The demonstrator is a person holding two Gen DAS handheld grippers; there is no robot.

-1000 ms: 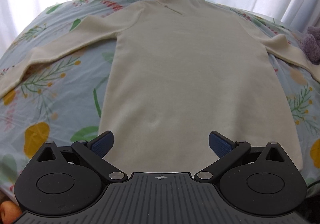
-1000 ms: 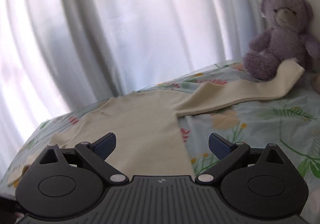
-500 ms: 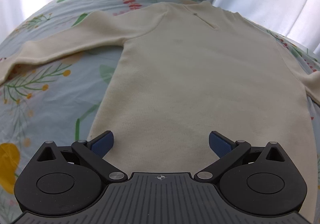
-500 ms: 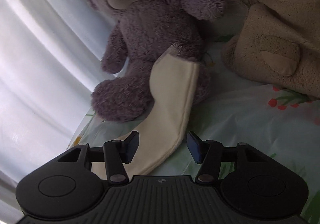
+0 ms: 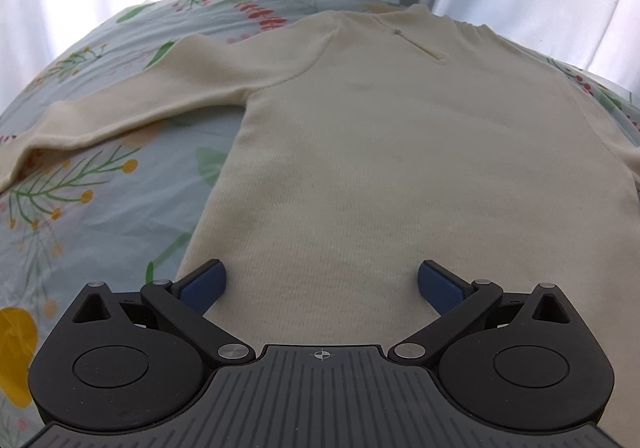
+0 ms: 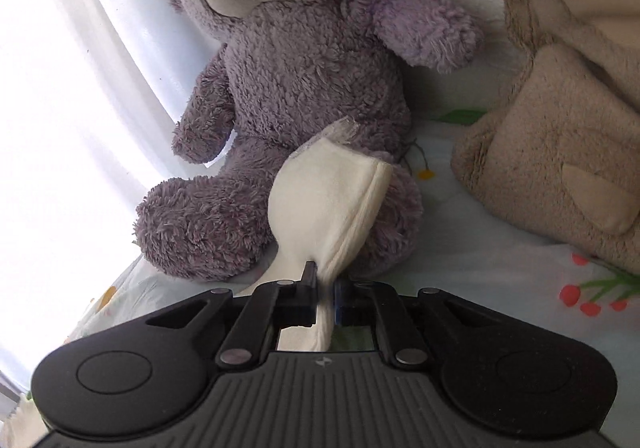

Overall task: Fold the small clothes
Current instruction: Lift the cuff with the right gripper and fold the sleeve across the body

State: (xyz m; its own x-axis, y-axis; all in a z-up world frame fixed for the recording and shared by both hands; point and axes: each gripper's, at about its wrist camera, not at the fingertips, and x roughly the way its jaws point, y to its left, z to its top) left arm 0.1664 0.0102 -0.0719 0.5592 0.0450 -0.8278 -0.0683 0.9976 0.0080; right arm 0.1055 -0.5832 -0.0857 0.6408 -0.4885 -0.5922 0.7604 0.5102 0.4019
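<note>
Two views to go through. Left wrist first: the left hand-held gripper hangs over the lower body of the cream sweater with its jaws spread wide and nothing between them. That sweater lies flat and face up on the floral bed sheet, collar up at 12 o'clock, one sleeve stretched out toward 9 o'clock.

Right wrist view: the right hand-held gripper is clamped tight on the other sleeve's cuff, which is draped against the purple teddy bear. A beige plush toy sits at 2 o'clock.

So I'd say we're at the first sleeve fold. Next move, probably: lift that cuff clear of the bear and swing it across the sweater's chest, laying it flat without dragging the body out of line. The free gripper could pin the torso while that happens.
</note>
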